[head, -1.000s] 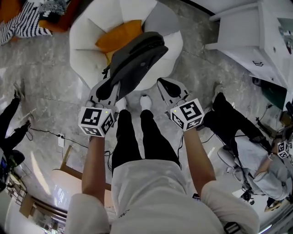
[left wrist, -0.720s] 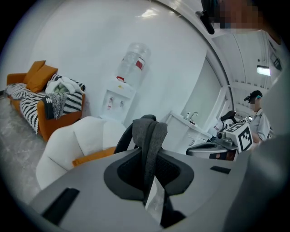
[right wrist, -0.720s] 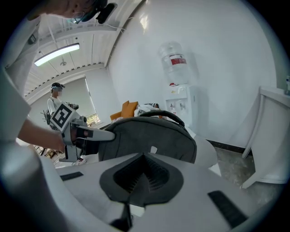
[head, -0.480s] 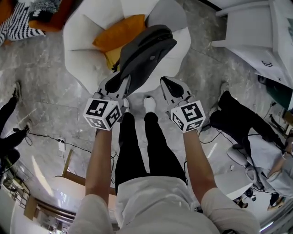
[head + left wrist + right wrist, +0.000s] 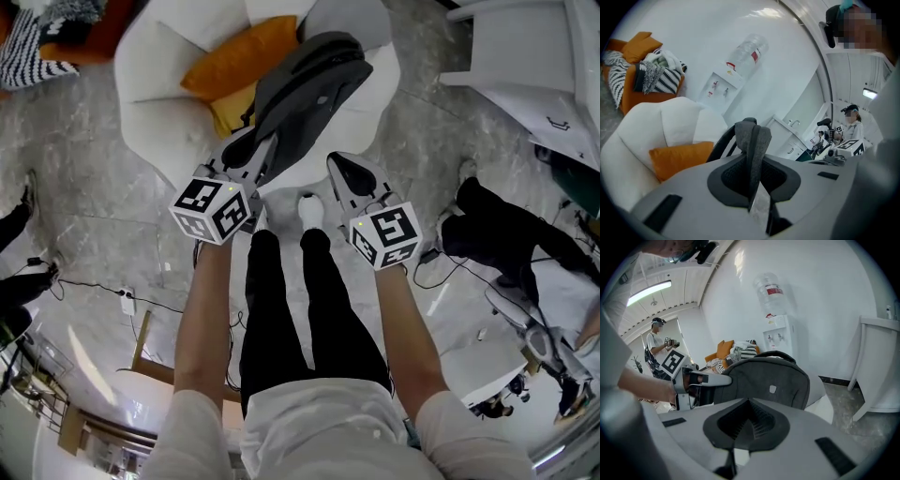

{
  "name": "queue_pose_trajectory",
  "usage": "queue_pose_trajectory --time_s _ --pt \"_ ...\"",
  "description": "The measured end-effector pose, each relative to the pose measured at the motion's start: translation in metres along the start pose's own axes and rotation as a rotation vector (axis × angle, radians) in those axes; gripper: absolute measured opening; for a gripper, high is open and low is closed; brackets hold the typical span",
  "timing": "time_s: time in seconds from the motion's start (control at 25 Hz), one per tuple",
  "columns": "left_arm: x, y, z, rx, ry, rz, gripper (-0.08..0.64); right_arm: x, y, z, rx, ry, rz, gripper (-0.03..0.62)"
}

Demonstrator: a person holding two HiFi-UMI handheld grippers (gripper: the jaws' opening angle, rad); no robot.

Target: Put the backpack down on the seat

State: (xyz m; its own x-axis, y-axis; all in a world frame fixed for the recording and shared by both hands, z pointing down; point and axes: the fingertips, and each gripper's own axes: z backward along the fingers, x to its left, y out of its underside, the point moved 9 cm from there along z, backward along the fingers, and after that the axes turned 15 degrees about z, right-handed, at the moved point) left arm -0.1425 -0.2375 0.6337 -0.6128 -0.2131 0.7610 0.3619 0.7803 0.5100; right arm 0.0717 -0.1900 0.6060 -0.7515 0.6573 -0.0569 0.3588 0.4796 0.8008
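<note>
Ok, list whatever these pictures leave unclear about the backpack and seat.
- Head view: whether the backpack touches the seat; its own body hides the contact.
- Head view: the cushion, its right end covered by the backpack.
- Right gripper view: the backpack's base, hidden behind the right gripper.

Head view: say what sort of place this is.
Probably an office or lab lounge. A white armchair with an orange cushion stands on a polished stone floor. A water dispenser stands against the wall, and white cabinets are nearby.
</note>
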Motion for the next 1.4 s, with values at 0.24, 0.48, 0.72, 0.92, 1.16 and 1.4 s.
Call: queue_pose_trajectory --time_s 0.24,0.48,0.72,0.92,1.16,1.4 --pt "0.039 0.003 -0.023 -0.008 0.077 0.075 0.066 0.009 0.02 -0.014 0.026 -0.01 -0.004 0.023" --pt "0.067 -0.002 -0.031 -0.022 0.101 0.1 0.066 0.01 0.029 -0.029 0.031 -0.003 -0.016 0.023" --pt "0.099 -0.012 -0.031 -0.015 0.099 0.103 0.066 0.013 0.019 -0.069 -0.008 -0.015 -0.054 0.023" --pt "0.118 -0.019 -0.029 -0.011 0.095 0.116 0.066 0.024 0.009 -0.107 -0.04 -0.058 -0.12 0.023" --pt "0.141 -0.023 -0.028 -0.009 0.087 0.12 0.066 0.04 0.001 -0.144 -0.034 -0.109 -0.14 0.023" --pt "0.174 -0.032 -0.02 -0.037 0.068 0.155 0.066 0.051 0.002 -0.169 -0.018 -0.148 -0.119 0.024"
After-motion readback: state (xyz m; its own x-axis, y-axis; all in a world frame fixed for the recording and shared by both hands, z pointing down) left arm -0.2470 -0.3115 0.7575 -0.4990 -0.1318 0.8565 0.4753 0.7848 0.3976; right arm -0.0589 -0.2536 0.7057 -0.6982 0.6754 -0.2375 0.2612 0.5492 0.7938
